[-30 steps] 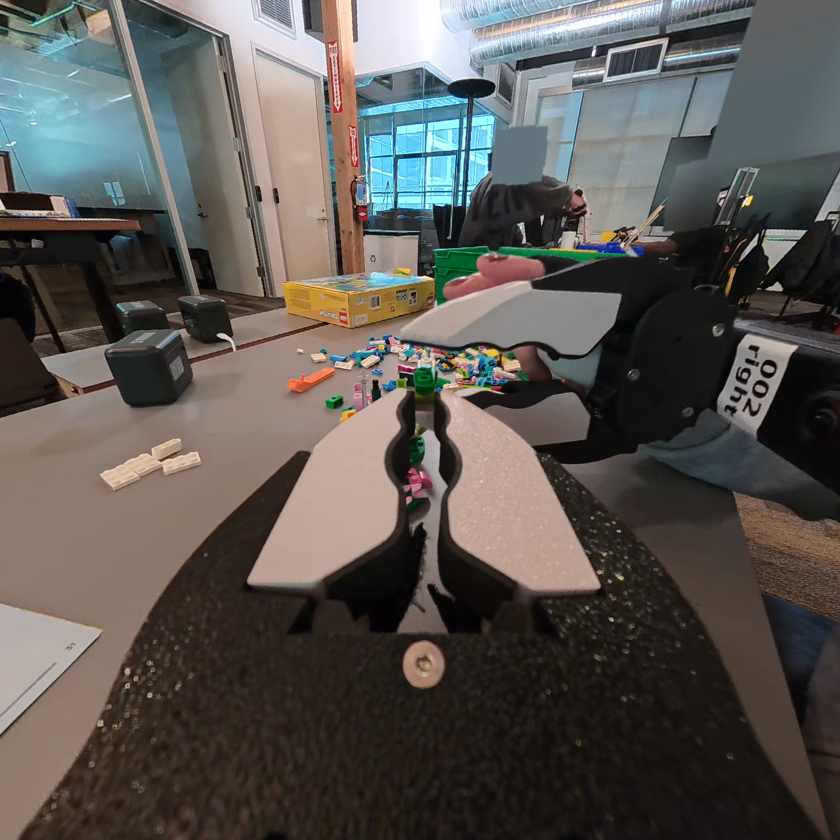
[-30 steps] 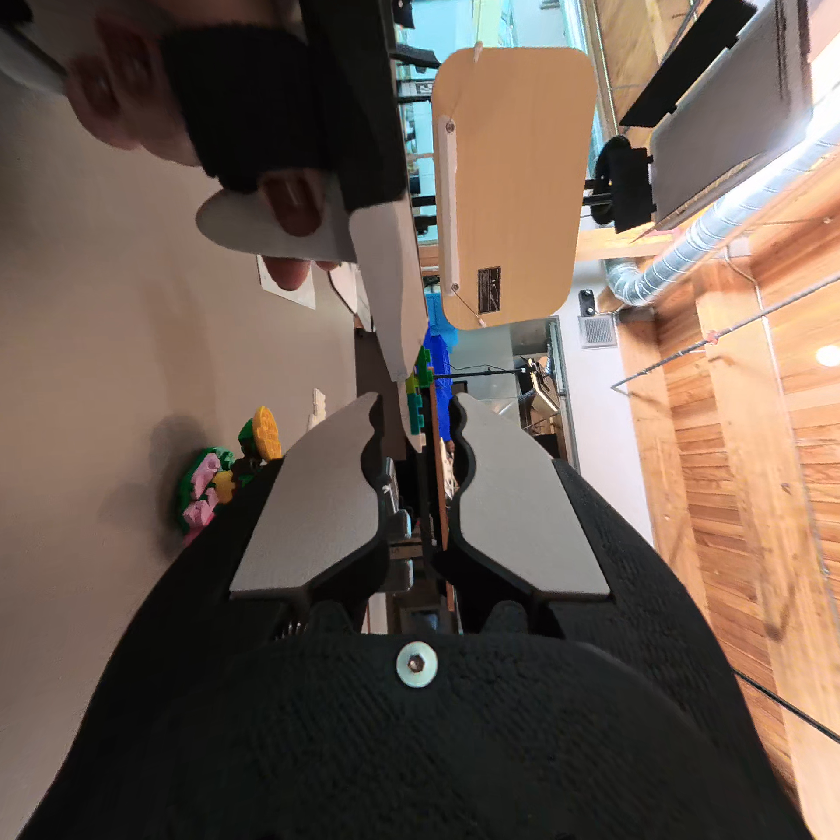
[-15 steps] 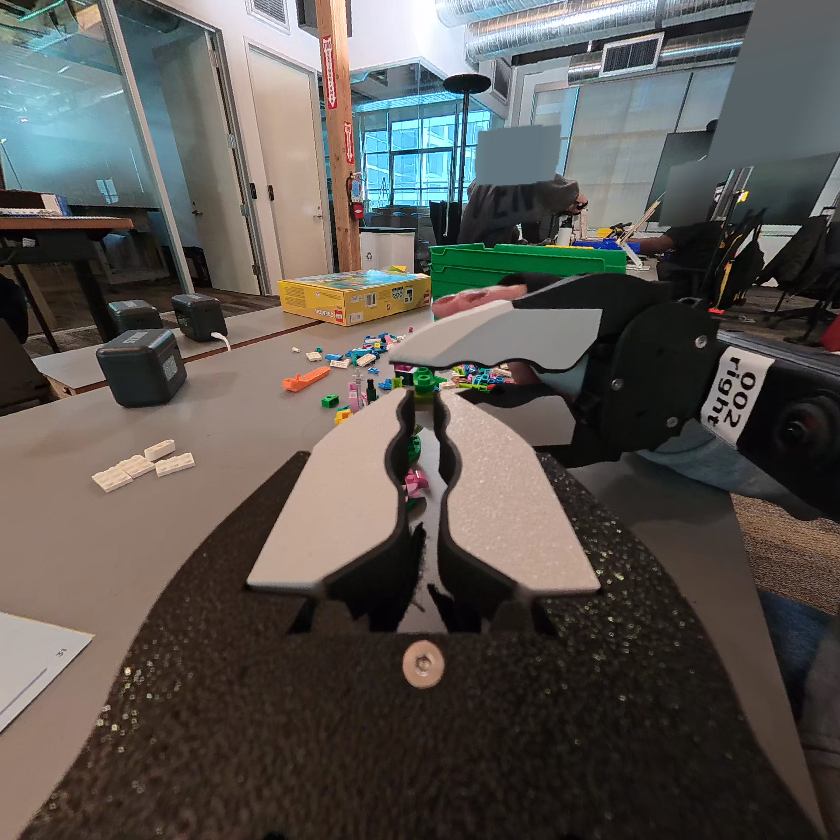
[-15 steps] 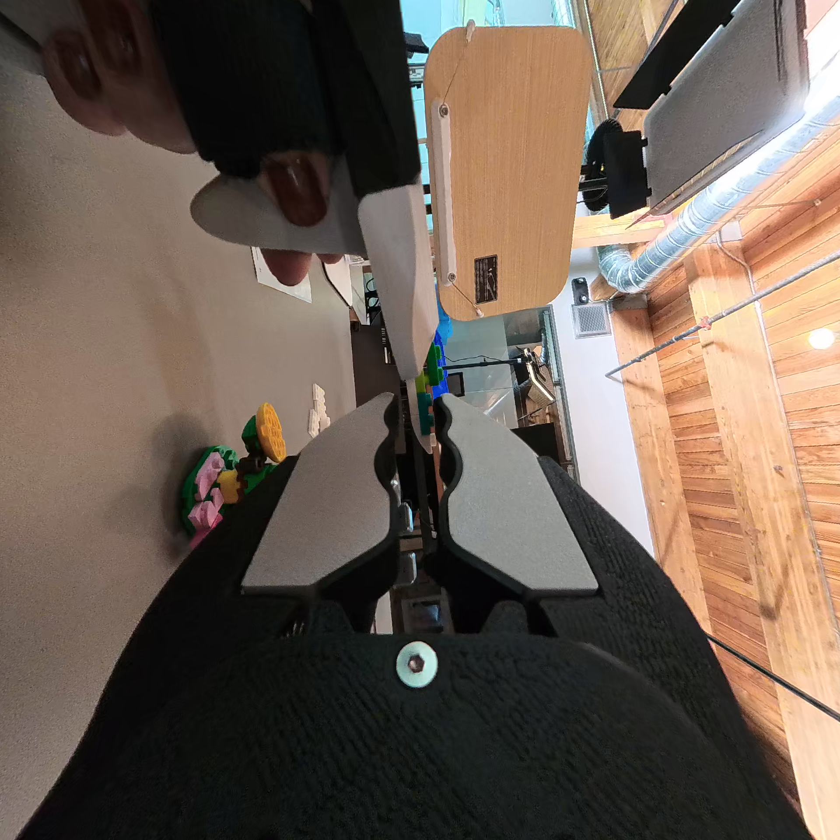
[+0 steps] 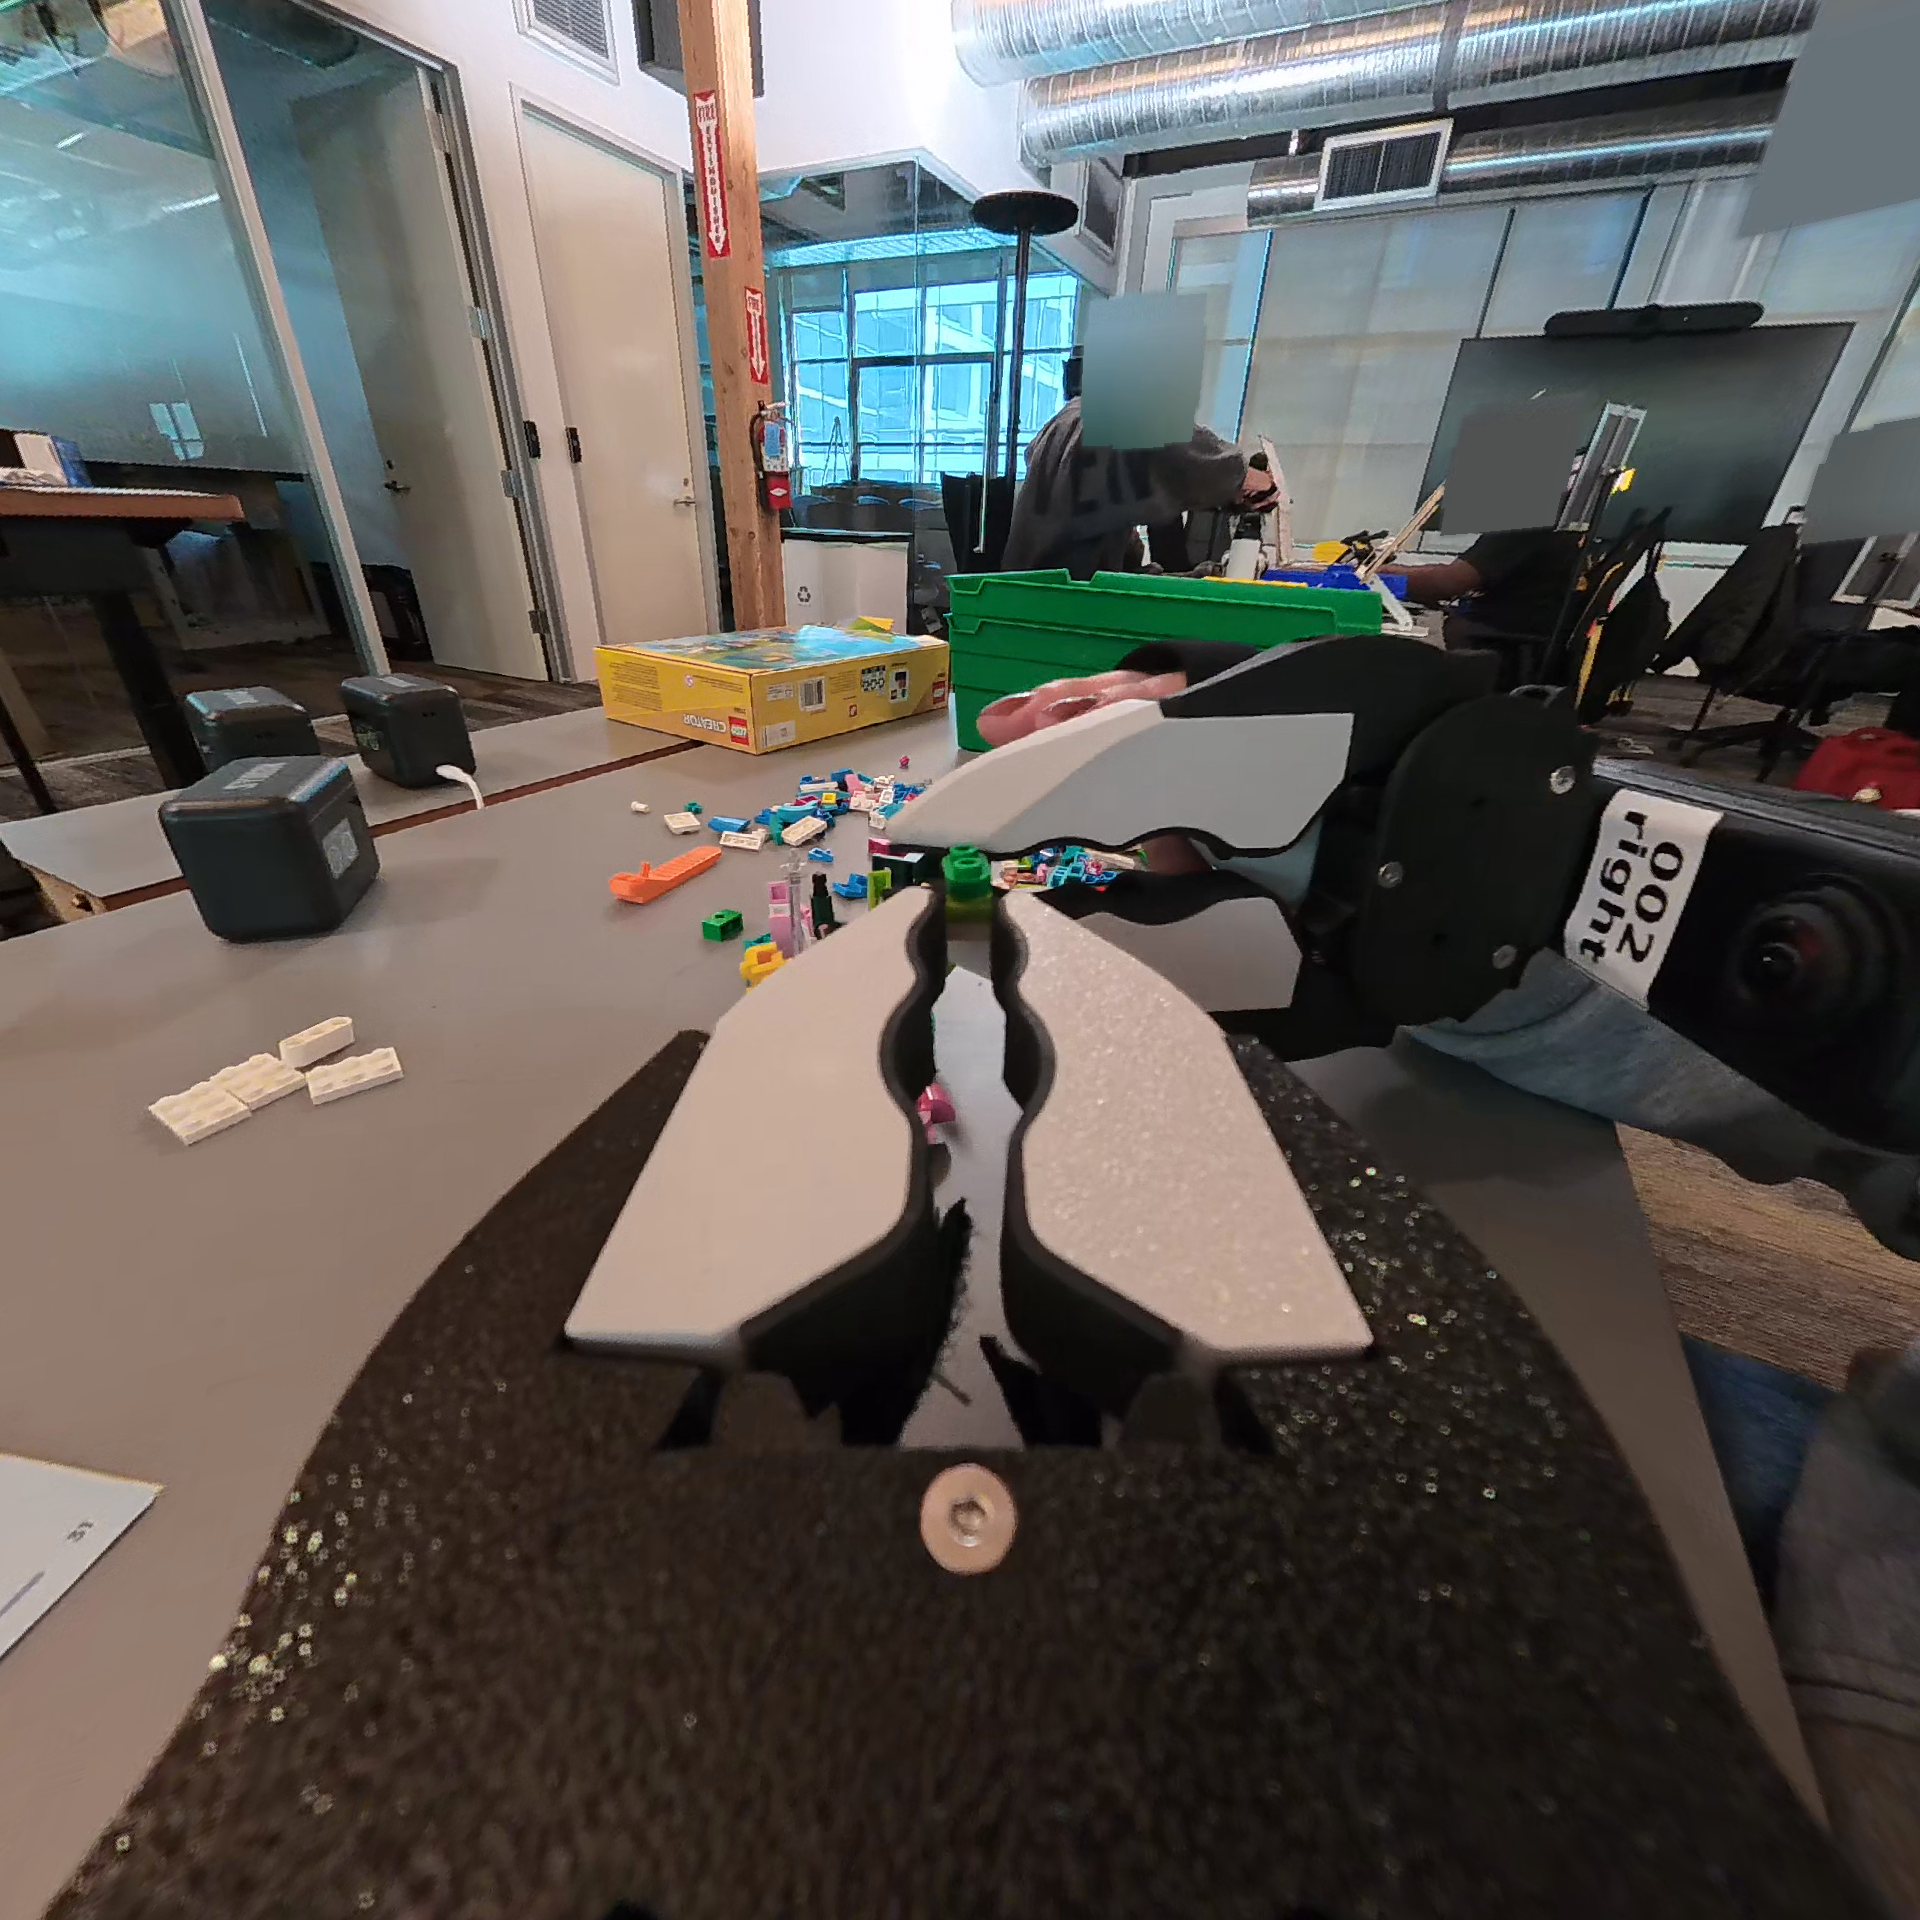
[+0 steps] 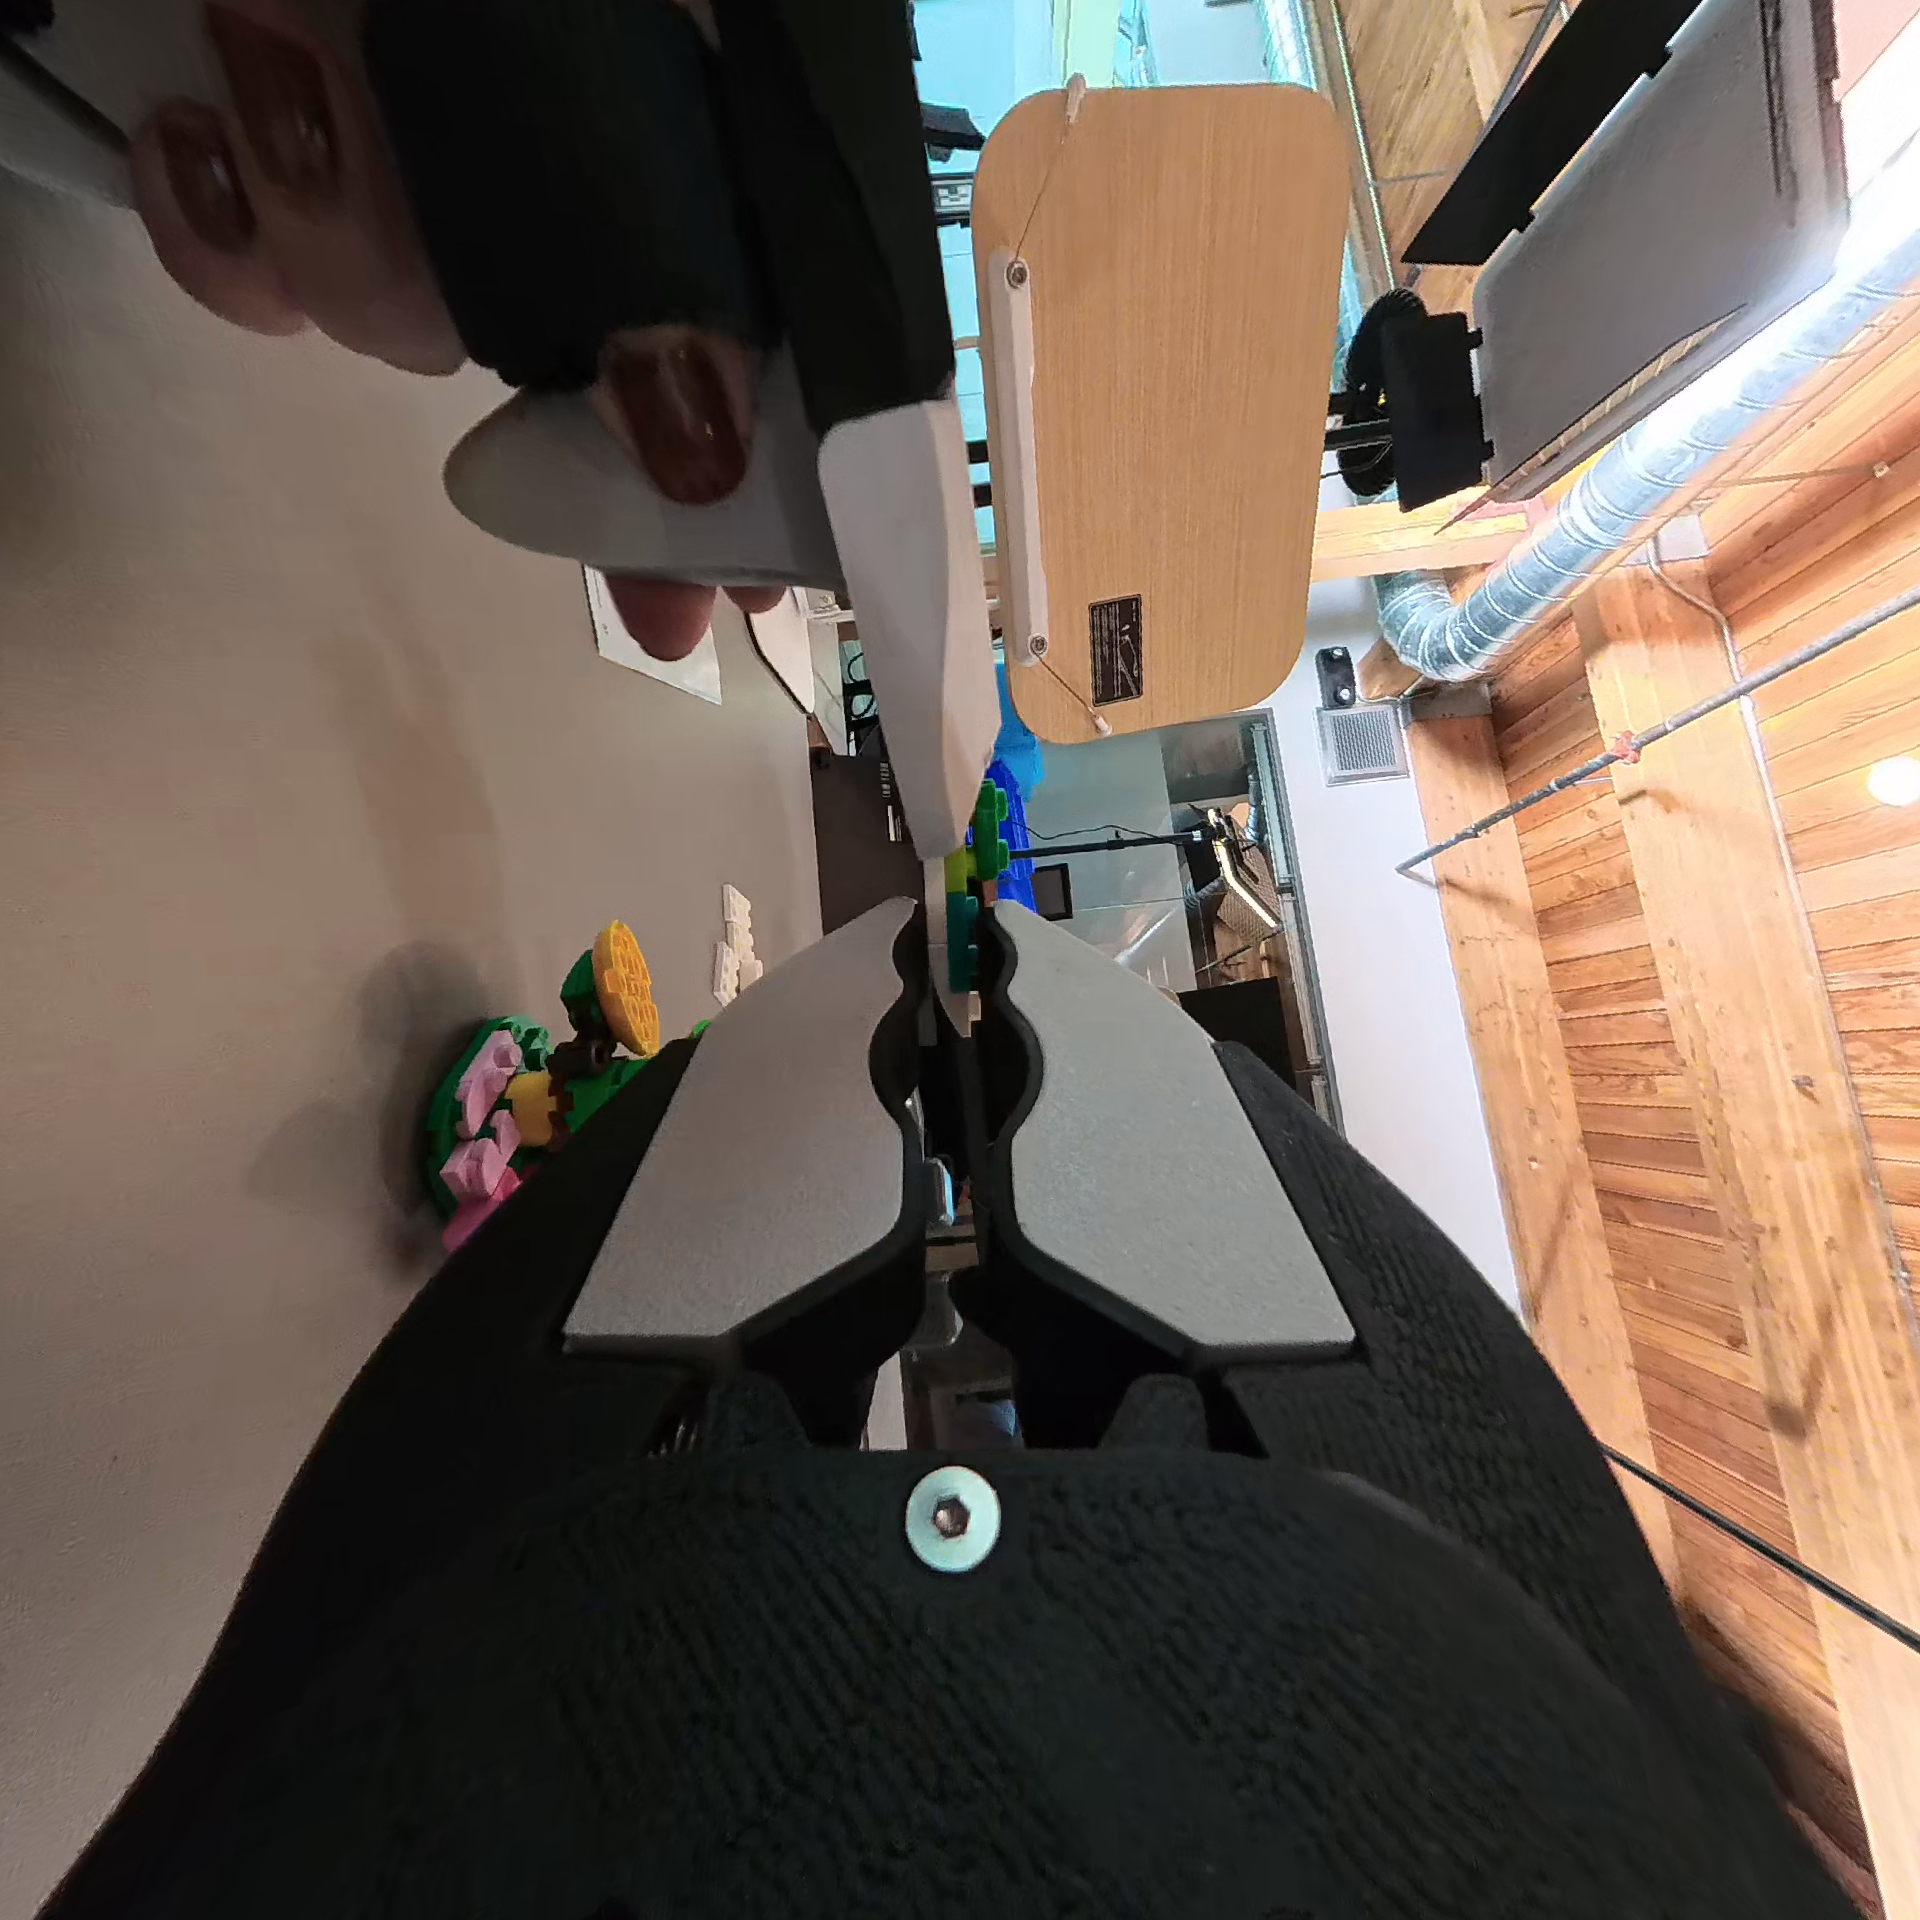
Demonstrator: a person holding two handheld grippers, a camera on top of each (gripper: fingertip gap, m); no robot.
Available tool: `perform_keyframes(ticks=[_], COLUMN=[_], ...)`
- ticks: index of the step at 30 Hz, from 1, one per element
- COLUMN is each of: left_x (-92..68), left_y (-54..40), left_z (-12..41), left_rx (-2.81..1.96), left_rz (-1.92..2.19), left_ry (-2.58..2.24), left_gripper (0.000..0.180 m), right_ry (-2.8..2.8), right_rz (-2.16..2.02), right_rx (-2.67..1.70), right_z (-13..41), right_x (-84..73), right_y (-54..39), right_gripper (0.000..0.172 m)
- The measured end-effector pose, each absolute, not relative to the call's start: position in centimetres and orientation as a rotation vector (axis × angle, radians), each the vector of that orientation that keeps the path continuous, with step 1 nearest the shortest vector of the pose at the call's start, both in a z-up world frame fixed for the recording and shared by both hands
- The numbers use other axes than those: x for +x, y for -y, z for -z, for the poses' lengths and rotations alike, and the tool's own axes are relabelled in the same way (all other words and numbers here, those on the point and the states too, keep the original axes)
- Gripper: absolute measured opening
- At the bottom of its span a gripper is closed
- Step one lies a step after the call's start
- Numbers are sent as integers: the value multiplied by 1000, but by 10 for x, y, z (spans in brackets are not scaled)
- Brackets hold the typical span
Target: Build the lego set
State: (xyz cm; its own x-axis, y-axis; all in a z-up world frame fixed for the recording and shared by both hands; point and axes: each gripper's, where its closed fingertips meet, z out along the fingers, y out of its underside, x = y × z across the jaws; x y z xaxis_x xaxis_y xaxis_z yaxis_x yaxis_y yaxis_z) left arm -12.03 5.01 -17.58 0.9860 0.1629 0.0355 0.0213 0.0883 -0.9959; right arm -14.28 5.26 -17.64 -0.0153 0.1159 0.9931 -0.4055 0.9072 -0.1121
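Left gripper (image 5: 968,914) clenched on green brick stack (image 5: 966,881); right gripper (image 6: 958,935) clamped the same stack (image 6: 971,883) crosswise, above the tabletop (image 5: 312,1247), near side of the loose brick pile (image 5: 831,810).

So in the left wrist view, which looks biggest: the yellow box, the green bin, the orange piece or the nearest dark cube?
1. Green bin, partly hidden
2. Yellow box
3. Nearest dark cube, flattered by nearness to the camera
4. Orange piece

Box (image 5: 769,686) behind bricks (image 5: 831,810), bin (image 5: 1143,623) right.
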Motion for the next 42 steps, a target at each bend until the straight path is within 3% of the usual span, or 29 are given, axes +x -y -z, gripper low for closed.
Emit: perform_keyframes(ticks=[8, 15, 24, 35, 42], left_x=[-115, -117, -101, -107, -105], left_y=[-58, -58, -60, -59, -57], left_z=[178, 186, 197, 191, 195], left_rx=[-1498, -1618, -1620, -1612, -1620], left_rz=[-102, -466, -1012, -1103, -1118], left_ry=[114, -72, -578, -618, -666], left_gripper=[18, 63, 46, 43, 18], right_ry=[1539, 1579, 1655, 1676, 1719], right_rz=[-443, -456, -487, -476, -496], right_rx=[237, 247, 292, 356, 378], right_z=[175, 178, 188, 194, 199], right_x=[-140, -139, -134, -128, -124], right_y=[-53, -54, -49, -41, -38], right_gripper=[7, 7, 7, 7, 7])
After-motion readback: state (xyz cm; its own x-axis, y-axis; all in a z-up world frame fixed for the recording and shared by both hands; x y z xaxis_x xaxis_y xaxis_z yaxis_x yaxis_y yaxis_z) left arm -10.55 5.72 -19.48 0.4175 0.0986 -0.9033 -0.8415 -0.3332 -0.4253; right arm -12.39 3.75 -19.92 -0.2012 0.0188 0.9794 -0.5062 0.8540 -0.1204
